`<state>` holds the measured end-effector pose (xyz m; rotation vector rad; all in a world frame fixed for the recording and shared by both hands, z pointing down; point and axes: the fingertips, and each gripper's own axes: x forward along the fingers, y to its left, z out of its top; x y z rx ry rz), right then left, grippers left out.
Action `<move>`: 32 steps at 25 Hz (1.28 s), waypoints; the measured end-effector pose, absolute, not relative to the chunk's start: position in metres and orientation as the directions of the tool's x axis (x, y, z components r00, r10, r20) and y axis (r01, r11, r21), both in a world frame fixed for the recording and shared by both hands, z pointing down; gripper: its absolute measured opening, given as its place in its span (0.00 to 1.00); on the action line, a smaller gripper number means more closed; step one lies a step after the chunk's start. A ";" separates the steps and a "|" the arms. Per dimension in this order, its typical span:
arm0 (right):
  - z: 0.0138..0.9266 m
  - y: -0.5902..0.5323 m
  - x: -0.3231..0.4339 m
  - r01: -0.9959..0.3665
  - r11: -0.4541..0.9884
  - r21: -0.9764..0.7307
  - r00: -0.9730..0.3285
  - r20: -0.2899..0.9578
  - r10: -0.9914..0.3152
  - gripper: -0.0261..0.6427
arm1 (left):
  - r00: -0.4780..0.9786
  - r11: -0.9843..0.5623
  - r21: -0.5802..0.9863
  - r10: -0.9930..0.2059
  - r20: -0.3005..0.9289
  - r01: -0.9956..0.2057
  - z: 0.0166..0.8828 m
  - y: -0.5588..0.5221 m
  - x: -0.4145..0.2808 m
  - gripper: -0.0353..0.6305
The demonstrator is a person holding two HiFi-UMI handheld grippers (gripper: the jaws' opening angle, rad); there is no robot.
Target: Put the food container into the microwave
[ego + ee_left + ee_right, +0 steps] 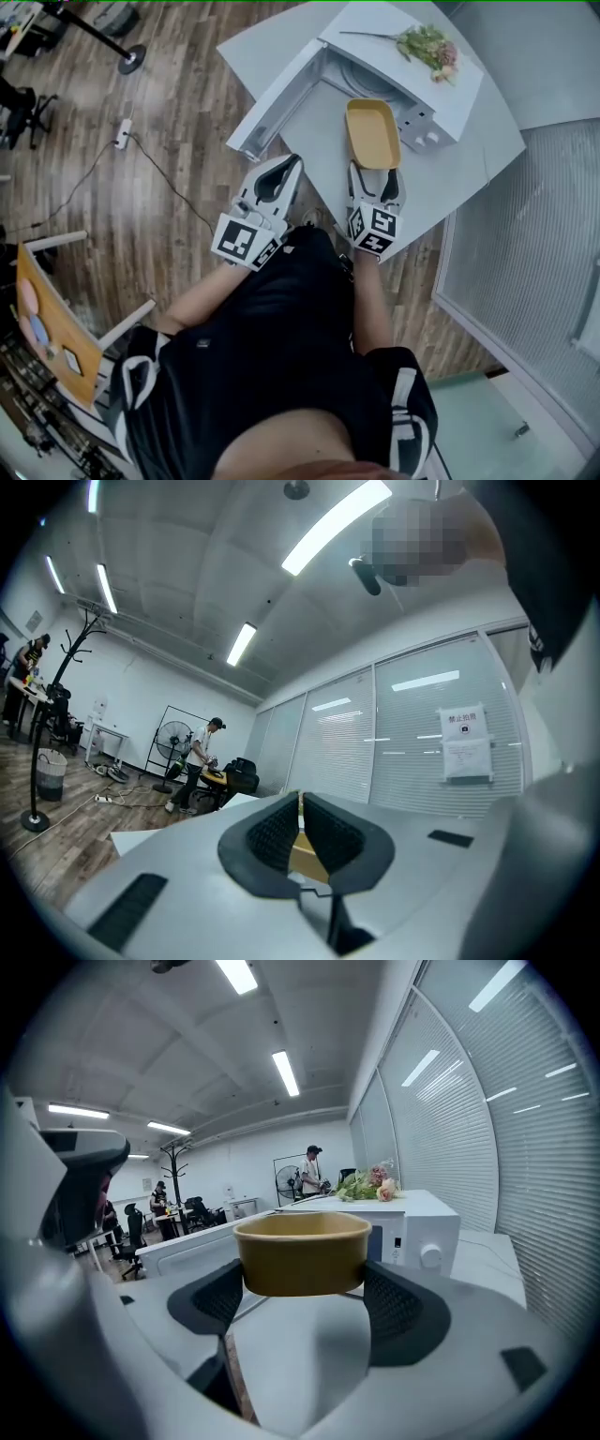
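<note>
The microwave (448,98) on the tabletop (459,183) has its door (274,105) swung wide to the left, and the food container (372,131) sits just short of the opening, not yet inside. By the look of it the carry is nearly done and only the last push in remains. Your right hand-held gripper (305,1297) has its jaws spread around the tan container (302,1252), pinching its sides. Your left hand-held gripper (301,803), jaws pressed together, carries nothing and points away from the oven.
</note>
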<state>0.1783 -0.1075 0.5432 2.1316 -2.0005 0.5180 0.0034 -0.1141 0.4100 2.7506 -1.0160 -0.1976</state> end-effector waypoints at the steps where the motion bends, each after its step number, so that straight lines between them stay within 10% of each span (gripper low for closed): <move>1: 0.549 -0.118 0.185 -0.991 -0.080 -0.107 0.035 0.367 -0.930 0.67 | 0.750 -0.739 0.229 -0.659 -0.057 -0.633 0.409 -0.119 0.010 0.10; 32: 0.732 -0.385 0.292 -0.976 -0.214 -0.030 0.161 0.562 -0.811 0.67 | 0.756 -0.723 0.267 -0.654 0.029 -0.637 0.457 -0.252 0.078 0.10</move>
